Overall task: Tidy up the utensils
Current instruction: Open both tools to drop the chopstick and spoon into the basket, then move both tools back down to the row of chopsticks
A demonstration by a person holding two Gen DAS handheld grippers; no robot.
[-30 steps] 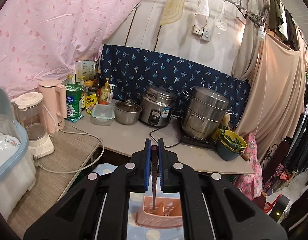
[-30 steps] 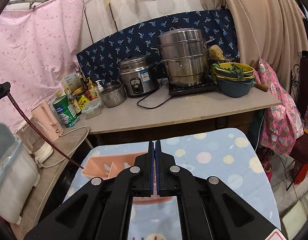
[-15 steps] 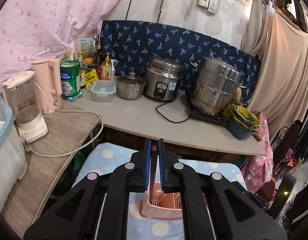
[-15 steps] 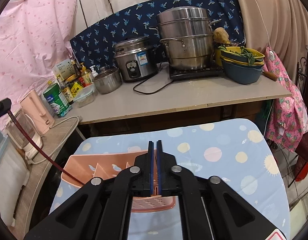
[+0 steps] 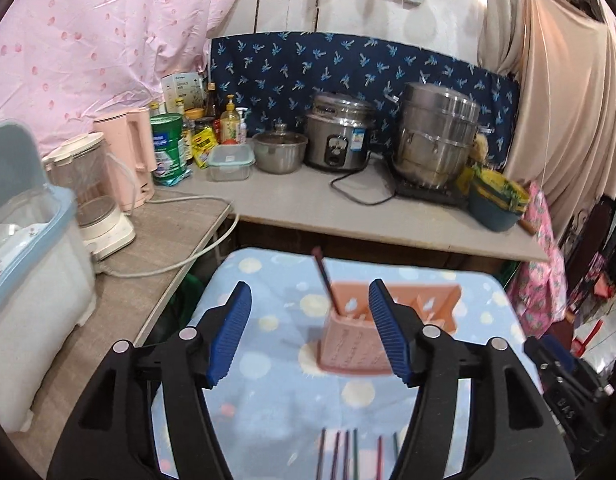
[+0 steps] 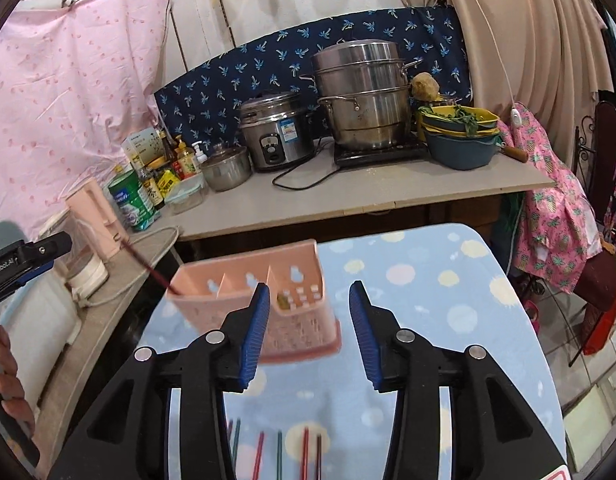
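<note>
Left gripper: the black two-finger tool with blue ribbed pads [image 5: 309, 332] had just been opening; its jaws stood apart with nothing pressed between them, poised over the cloth-covered table.
Right gripper: the matching black tool with blue pads [image 6: 308, 332] had likewise just been opening; its jaws stood apart and the holder's right end showed in the gap, though the pads did not press on it.
Holder: a pink perforated plastic utensil holder with inner dividers [image 5: 361, 334] stood on the table near its middle, closer to the far edge than the near one – blurred in both views.
Chopstick in holder: one dark red chopstick [image 5: 325, 280] stood in the holder's left end compartment, leaning left and away, free of both tools.
Loose chopsticks: a row of slim chopsticks in dark red, purple and green [image 5: 355, 454] lay side by side at the table's near edge, apart from the holder.
Table: a small top under a light blue cloth with pale round dots [image 6: 447, 280] – its far edge sat just below the counter.
Counter: a grey worktop [image 5: 308, 204] behind the table carried a steel rice cooker [image 5: 339, 136], a stacked steel steamer pot [image 5: 437, 136] and a small lidded steel pot [image 5: 280, 152].
Person: fingers [image 6: 6, 380] showed at the left edge of the right wrist view, wrapped on a dark handle.
</note>
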